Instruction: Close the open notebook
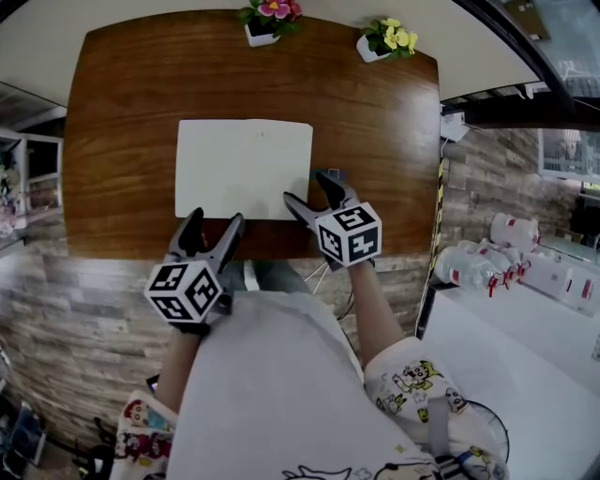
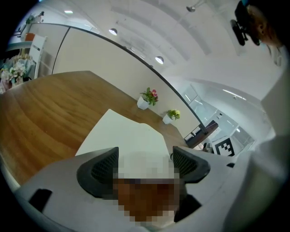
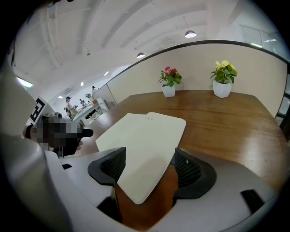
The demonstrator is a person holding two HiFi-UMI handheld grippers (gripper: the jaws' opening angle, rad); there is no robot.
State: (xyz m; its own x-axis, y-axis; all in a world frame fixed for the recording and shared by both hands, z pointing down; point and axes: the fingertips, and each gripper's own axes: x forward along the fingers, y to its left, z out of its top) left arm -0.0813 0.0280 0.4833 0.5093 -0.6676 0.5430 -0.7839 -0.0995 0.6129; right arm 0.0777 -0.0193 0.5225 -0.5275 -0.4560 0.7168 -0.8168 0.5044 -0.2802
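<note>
The notebook (image 1: 244, 169) lies flat at the middle of the wooden table (image 1: 122, 94), a pale cream rectangle with its long edge toward the person. No centre fold shows, so I cannot say from here how far open it is. The right gripper (image 1: 305, 186) sits at the notebook's lower right corner in the head view. In the right gripper view its jaws stand wide apart with that corner between them, but I cannot tell whether either pad touches it. The left gripper (image 1: 216, 217) hovers at the lower left edge of the notebook, its jaws likewise spread wide and holding nothing. The likely next step is to pinch the corner and swing the leaf over, and the risk lies there. The cover looks thin and the wood smooth, so a pad that pushes instead of sliding beneath may shove the whole book toward the two flower pots (image 1: 267, 19) at the top of the frame. A bite on the very corner could crease it or take only a single sheet. With the left gripper not pressing down, nothing would stop the notebook from turning on the table.
</note>
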